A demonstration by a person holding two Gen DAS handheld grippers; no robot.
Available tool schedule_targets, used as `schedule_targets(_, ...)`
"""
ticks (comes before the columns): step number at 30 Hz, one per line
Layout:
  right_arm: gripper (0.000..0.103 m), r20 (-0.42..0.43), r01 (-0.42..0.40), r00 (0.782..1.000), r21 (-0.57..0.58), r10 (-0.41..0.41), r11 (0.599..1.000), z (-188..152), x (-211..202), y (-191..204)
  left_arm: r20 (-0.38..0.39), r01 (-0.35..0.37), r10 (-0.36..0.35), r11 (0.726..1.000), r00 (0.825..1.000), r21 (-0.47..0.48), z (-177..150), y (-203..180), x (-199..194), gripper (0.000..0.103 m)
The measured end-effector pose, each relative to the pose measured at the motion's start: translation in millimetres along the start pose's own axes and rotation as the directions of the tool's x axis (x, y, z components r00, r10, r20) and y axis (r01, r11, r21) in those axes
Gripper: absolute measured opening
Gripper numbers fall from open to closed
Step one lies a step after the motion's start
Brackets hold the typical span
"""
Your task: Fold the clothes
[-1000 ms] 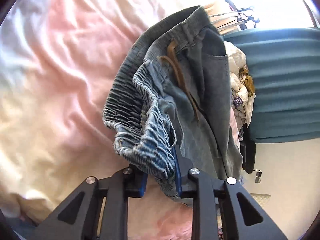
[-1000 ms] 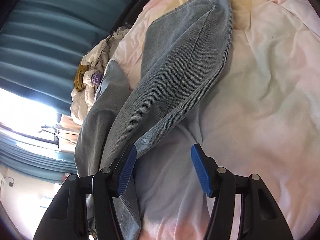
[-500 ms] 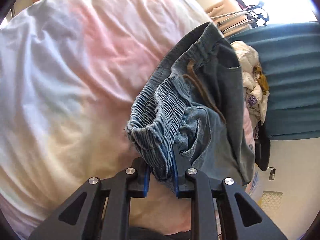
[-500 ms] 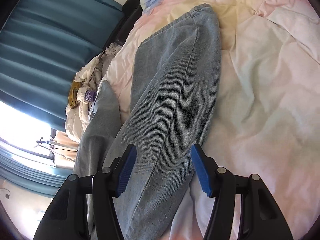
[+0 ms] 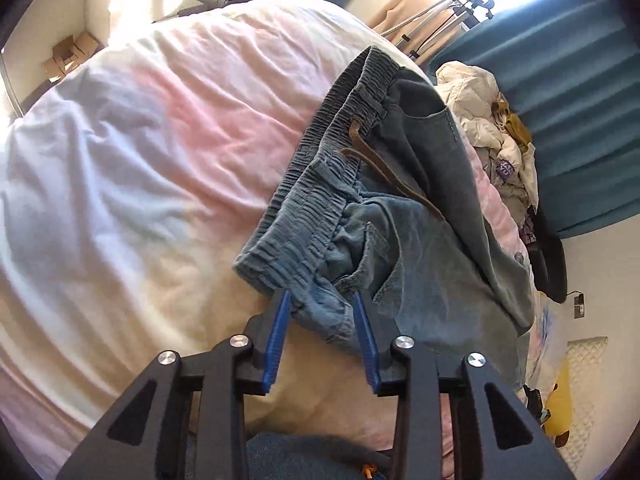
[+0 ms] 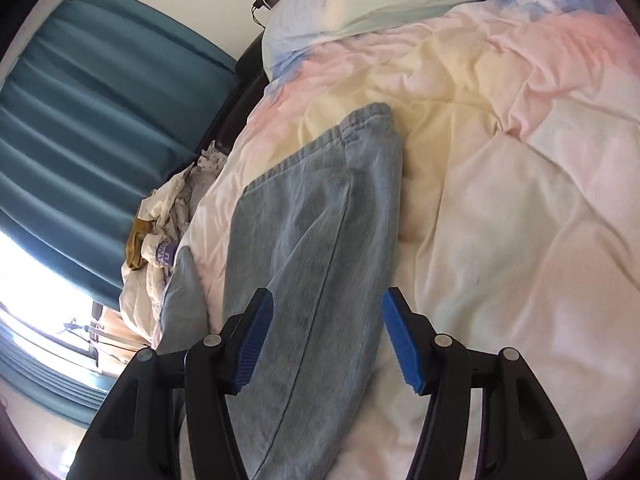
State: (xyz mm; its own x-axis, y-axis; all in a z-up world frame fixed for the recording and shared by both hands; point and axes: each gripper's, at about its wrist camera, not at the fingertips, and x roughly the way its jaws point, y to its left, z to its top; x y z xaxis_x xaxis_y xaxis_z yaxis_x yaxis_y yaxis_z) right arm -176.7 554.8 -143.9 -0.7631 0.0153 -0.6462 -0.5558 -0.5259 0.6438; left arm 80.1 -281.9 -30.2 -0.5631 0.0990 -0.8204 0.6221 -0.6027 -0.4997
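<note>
Blue jeans (image 5: 420, 240) lie on the pastel duvet (image 5: 140, 160), their gathered elastic waistband (image 5: 320, 184) and brown drawstring (image 5: 384, 168) facing me. My left gripper (image 5: 320, 296) is opening; a corner of the waistband still sits between the blue pads (image 5: 276, 328), which no longer pinch it. In the right wrist view a jeans leg (image 6: 316, 220) runs up the bed to its hem (image 6: 320, 144). My right gripper (image 6: 328, 296) hovers open over that leg, its fingers straddling the cloth without touching it.
A heap of pale clothes (image 5: 492, 120) (image 6: 168, 220) lies at the bed's edge by teal curtains (image 5: 580, 100) (image 6: 100, 120). A pillow (image 6: 360, 0) sits at the head of the bed. A clothes rack (image 5: 440, 12) and cardboard boxes (image 5: 68, 56) stand beyond the bed.
The left jaws have parted and loosened their pinch on the waistband while the gripper rose and drew back. The right gripper slid over onto the leg toward its hem, still open.
</note>
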Motion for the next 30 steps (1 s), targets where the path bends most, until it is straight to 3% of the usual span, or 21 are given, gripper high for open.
schedule_targets(1, 0.058, 0.007, 0.016, 1.0, -0.02, -0.015, 1.0, 9, 6, -3, 0.018, -0.004, 0.004, 1.0, 1.0, 0.008, 0, -4, -5, 0.044)
schedule_targets(4, 0.058, 0.012, 0.05, 0.999, -0.075, -0.05, 0.996, 34, 26, -14, 0.069, -0.006, 0.004, 0.999, 0.998, 0.035, 0, -18, -15, 0.045)
schedule_targets(8, 0.057, -0.008, -0.02, 1.0, -0.109, 0.02, 0.994, 55, 52, -24, 0.124, 0.014, -0.026, 0.995, 0.992, 0.097, 2, -52, -15, 0.045)
schedule_targets(10, 0.048, 0.014, -0.057, 0.998, -0.143, 0.06, 0.988, 63, 57, -21, 0.137, 0.009, -0.031, 0.987, 0.99, 0.159, 3, -81, -3, 0.045)
schedule_targets(12, 0.014, 0.031, -0.071, 0.996, -0.189, 0.078, 0.979, 69, 59, -12, 0.134, 0.026, -0.057, 0.974, 0.989, 0.227, 2, -113, 16, 0.045)
schedule_targets(13, 0.007, 0.031, -0.076, 0.996, -0.193, 0.083, 0.978, 73, 58, -10, 0.114, 0.038, -0.069, 0.966, 0.991, 0.255, 0, -128, 30, 0.045)
schedule_targets(15, 0.002, 0.03, -0.088, 0.995, -0.193, 0.096, 0.977, 81, 55, -7, 0.073, 0.065, -0.092, 0.949, 0.993, 0.31, -4, -159, 57, 0.045)
schedule_targets(20, 0.001, 0.093, -0.157, 0.98, -0.198, 0.178, 0.967, 106, 12, -1, -0.051, 0.137, -0.127, 0.9, 0.991, 0.415, -29, -229, 126, 0.045)
schedule_targets(25, 0.001, 0.116, -0.13, 0.981, -0.203, 0.155, 0.971, 110, -18, -18, -0.111, 0.168, -0.128, 0.831, 0.986, 0.53, -59, -271, 169, 0.045)
schedule_targets(30, 0.001, 0.008, -0.025, 1.0, -0.129, 0.026, 0.991, 93, 7, -74, -0.045, 0.058, -0.037, 0.753, 0.998, 0.655, -81, -273, 189, 0.045)
